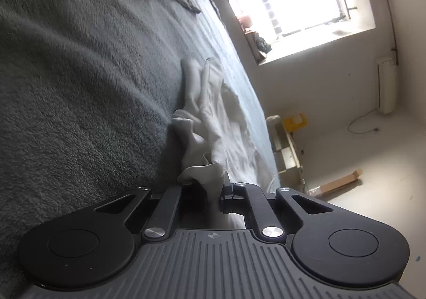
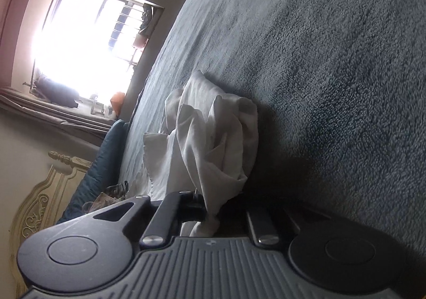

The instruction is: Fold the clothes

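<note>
On the grey blanket (image 1: 80,72) lies a crumpled white garment (image 1: 213,117), thin, light and limp, so it probably sags unless taken at its edges. The left gripper (image 1: 217,192) and right gripper (image 2: 213,208) each pinch a bunch. Fingertips are hidden; its shape is unclear.

Both cams sit low on their tongs, v. close to the grey-blue fleecy bed blanket (image 1: 80,72), both views rolled sideways. Left wrist cam looks along the bed twd a bright barred window (image 1: 293,0), cream wall to the right. Right wrist cam faces a barred window (image 2: 87,40) too, carved cream headboard (image 2: 40,197) lower left. Shared: blanket and crumpled white cloth garment (image 1: 213,117) (image 2: 207,139) just ahead of each lens.
</note>
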Motion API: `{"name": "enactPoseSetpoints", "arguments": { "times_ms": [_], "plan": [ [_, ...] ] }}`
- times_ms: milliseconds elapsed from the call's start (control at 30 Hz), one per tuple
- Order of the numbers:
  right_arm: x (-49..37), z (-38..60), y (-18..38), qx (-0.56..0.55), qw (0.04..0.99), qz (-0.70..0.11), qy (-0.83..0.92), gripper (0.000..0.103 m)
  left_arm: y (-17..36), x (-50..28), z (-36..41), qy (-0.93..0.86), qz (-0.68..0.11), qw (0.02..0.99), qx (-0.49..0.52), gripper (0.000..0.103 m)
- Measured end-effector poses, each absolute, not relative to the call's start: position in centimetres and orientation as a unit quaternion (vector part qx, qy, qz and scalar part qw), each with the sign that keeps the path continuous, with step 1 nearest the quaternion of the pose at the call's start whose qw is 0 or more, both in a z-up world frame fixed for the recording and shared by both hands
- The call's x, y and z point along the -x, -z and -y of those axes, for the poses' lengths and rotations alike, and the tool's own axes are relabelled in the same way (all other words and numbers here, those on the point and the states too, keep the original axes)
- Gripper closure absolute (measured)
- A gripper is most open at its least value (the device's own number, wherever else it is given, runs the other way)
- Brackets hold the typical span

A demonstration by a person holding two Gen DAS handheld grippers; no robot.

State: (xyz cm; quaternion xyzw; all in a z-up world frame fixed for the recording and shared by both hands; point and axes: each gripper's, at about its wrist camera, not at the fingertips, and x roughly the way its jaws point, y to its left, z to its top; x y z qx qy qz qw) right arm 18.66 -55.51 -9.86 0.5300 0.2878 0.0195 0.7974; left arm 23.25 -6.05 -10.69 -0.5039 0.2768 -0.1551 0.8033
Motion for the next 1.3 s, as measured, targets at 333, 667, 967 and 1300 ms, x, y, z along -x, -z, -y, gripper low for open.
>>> {"name": "enactPoseSetpoints", "arguments": {
  "times_ms": [333,667,967,1300],
  "plan": [
    [-10.5,53.3,7.1,-0.536,0.795,-0.277,-0.055,0.097,7.0,-15.1,1.8,0.183,-0.237,0.834,0.464,0.099],
    [4.4,49.9,7.1,-0.555,0.776,-0.289,-0.08,0.097,7.5,-1.7,-3.9,0.173,-0.26,0.848,0.428,0.099],
    [7.0,48.9,7.9,-0.463,0.817,-0.342,-0.034,0.069,9.5,-0.2,-4.9,0.162,-0.286,0.879,0.345,0.059],
    [12.8,44.2,0.5,-0.14,0.948,-0.287,0.0,0.041,5.6,1.7,-7.9,0.101,-0.217,0.924,0.299,0.045]
  ]
}}
